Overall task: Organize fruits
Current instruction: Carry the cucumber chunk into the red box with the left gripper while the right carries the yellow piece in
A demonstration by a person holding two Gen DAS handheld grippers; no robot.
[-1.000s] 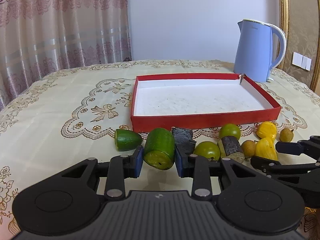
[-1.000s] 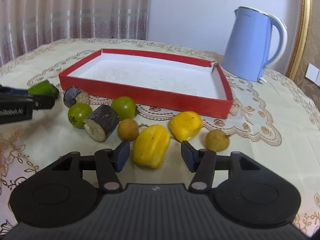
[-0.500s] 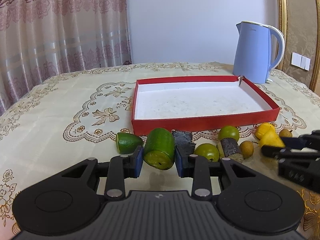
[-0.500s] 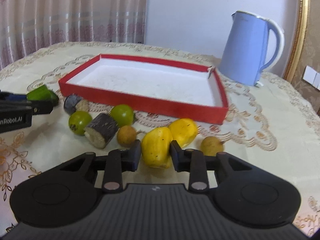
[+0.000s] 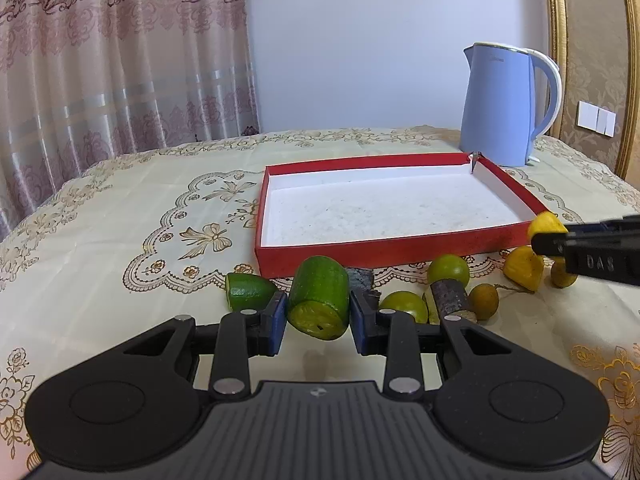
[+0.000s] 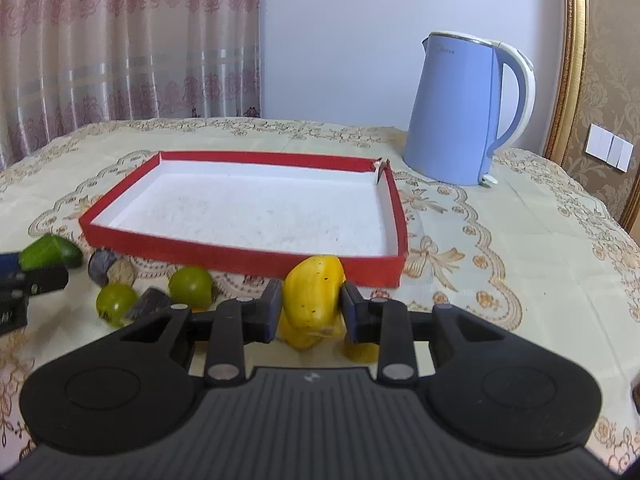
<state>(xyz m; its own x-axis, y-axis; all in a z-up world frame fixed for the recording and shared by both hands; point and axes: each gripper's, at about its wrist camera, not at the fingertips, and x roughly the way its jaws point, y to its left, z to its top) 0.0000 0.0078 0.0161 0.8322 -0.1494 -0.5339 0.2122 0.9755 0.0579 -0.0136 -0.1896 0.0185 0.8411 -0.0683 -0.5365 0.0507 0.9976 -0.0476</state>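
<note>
My left gripper point(image 5: 318, 314) is shut on a green cut fruit piece point(image 5: 320, 296) and holds it above the cloth, in front of the red tray point(image 5: 360, 250). My right gripper point(image 6: 308, 304) is shut on a yellow fruit point(image 6: 314, 294), lifted near the red tray's point(image 6: 240, 250) front right corner. On the cloth lie another green piece point(image 5: 248, 291), two green round fruits point(image 5: 448, 269), dark cut pieces point(image 5: 450, 300), a brown round fruit point(image 5: 484, 301) and a yellow fruit point(image 5: 522, 270). The tray's white inside holds no fruit.
A blue electric kettle point(image 5: 502, 106) stands behind the tray's far right corner, also in the right wrist view point(image 6: 460, 110). Curtains hang at the left behind the table. My right gripper shows at the right edge of the left wrist view point(image 5: 592, 250).
My right gripper closed on the yellow fruit and lifted it toward the tray. My left gripper rose a little with the green piece held.
</note>
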